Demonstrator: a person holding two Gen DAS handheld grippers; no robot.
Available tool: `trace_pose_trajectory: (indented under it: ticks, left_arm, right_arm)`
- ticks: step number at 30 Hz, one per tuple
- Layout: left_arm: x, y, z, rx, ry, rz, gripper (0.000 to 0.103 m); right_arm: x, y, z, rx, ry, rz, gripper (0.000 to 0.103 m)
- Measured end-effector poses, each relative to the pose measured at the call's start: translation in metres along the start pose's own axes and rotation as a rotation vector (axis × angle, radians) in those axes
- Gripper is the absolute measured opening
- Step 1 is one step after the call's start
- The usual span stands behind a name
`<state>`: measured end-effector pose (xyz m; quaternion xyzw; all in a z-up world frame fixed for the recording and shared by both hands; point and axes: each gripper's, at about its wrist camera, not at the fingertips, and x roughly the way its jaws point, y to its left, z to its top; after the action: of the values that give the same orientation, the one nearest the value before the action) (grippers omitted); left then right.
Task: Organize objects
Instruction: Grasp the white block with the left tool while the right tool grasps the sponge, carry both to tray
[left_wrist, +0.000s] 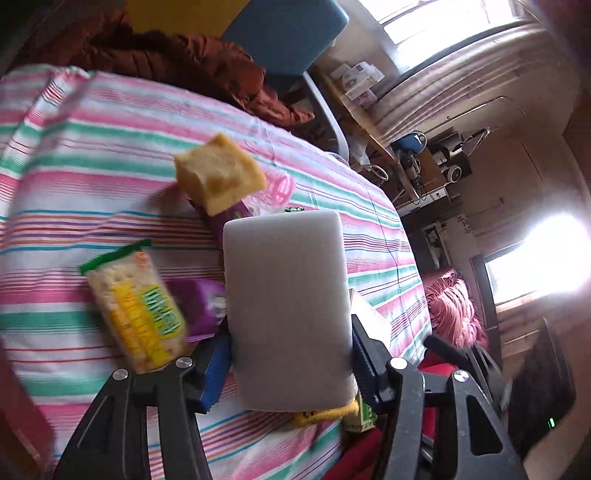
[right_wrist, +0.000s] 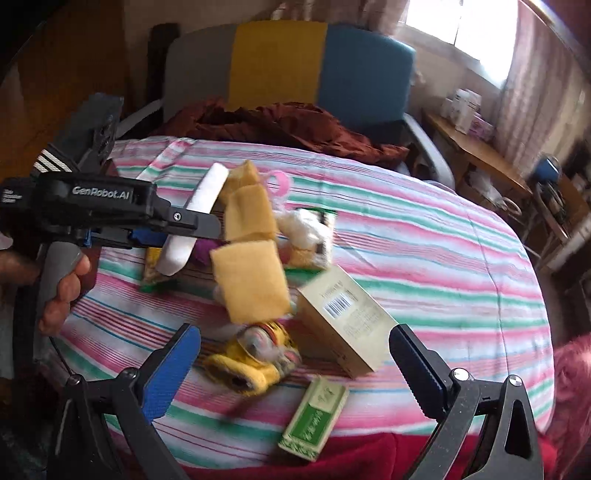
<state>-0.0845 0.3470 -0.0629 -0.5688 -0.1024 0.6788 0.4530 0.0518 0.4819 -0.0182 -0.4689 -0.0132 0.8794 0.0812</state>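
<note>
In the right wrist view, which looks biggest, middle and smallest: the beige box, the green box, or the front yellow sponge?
1. Beige box
2. Yellow sponge, close to it in size
3. Green box, though it lies nearest the camera

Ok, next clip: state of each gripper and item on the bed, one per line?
Left gripper: shut on the white pad, lifted off the cloth.
Right gripper: open, holding nothing.
Sponges: loose, blurred; can't tell whether they rest on the pile.
Beige box: closed, tilted.
Green box: closed, lying flat.
Snack pack: sealed, lying flat.
</note>
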Motion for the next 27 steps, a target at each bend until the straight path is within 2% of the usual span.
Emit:
trace_pose_trajectory:
  ticks: [3, 7, 9, 10, 11, 15, 20, 24, 27]
  left_arm:
    - [-0.023, 0.001, -0.009, 0.060, -0.040, 0.052, 0.058]
    - [-0.059, 0.005, -0.024, 0.141, -0.103, 0.127, 0.058]
    - [-0.075, 0.012, -0.030, 0.154, -0.122, 0.152, 0.058]
    - [-0.082, 0.015, -0.032, 0.156, -0.132, 0.161, 0.058]
    - [-0.089, 0.020, -0.035, 0.155, -0.141, 0.168, 0.058]
    - [-0.118, 0.041, -0.047, 0.134, -0.174, 0.197, 0.058]
    - [-0.154, 0.077, -0.065, 0.055, -0.226, 0.249, 0.058]
    - [-0.190, 0.110, -0.081, -0.015, -0.286, 0.336, 0.058]
    - [-0.215, 0.132, -0.092, -0.054, -0.330, 0.402, 0.058]
  right_arm:
    - [0.030, 0.012, 0.020, -0.087, 0.059, 0.018, 0.099]
    - [0.068, 0.018, 0.033, -0.133, 0.138, 0.034, 0.092]
    - [0.083, 0.018, 0.035, -0.137, 0.177, 0.032, 0.083]
    - [0.088, 0.016, 0.033, -0.130, 0.198, 0.024, 0.066]
    - [0.090, 0.014, 0.032, -0.123, 0.208, 0.023, 0.055]
    - [0.068, 0.009, 0.031, -0.071, 0.152, 0.049, 0.054]
    - [0.015, 0.022, 0.041, -0.051, 0.040, 0.074, 0.054]
    - [-0.011, 0.054, 0.053, -0.062, -0.039, 0.165, 0.055]
    - [-0.018, 0.100, 0.064, -0.104, -0.077, 0.259, 0.055]
